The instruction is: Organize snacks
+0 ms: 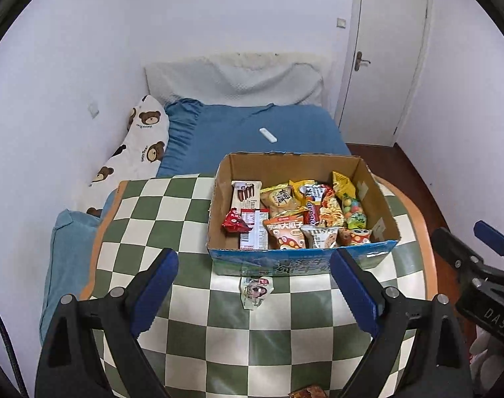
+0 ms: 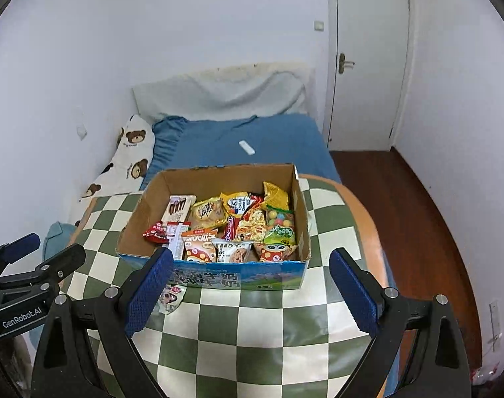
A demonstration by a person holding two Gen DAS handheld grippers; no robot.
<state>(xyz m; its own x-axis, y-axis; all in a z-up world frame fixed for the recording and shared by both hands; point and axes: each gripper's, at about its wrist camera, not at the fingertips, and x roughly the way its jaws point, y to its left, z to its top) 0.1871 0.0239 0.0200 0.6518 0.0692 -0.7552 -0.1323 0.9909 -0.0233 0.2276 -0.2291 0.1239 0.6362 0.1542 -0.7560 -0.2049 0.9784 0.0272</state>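
Observation:
A cardboard box (image 1: 381, 199) (image 2: 301, 205) holds several snack packets on the green-and-white checkered table (image 1: 192, 298) (image 2: 268, 331). A small white snack packet (image 1: 255, 291) (image 2: 172, 297) lies on the cloth just in front of the box. A brown packet (image 1: 306, 392) shows at the table's near edge in the left wrist view. My left gripper (image 1: 253, 293) is open and empty, above the cloth, short of the box. My right gripper (image 2: 252, 293) is open and empty, in front of the box. Each gripper shows at the side of the other's view.
A bed with a blue sheet (image 1: 252, 129) (image 2: 235, 139) lies behind the table, with a white remote (image 1: 268, 135) (image 2: 247, 147) on it and a bear-print pillow (image 1: 132, 152) at its left. A white door (image 1: 384, 56) and wooden floor (image 2: 417, 215) are at the right.

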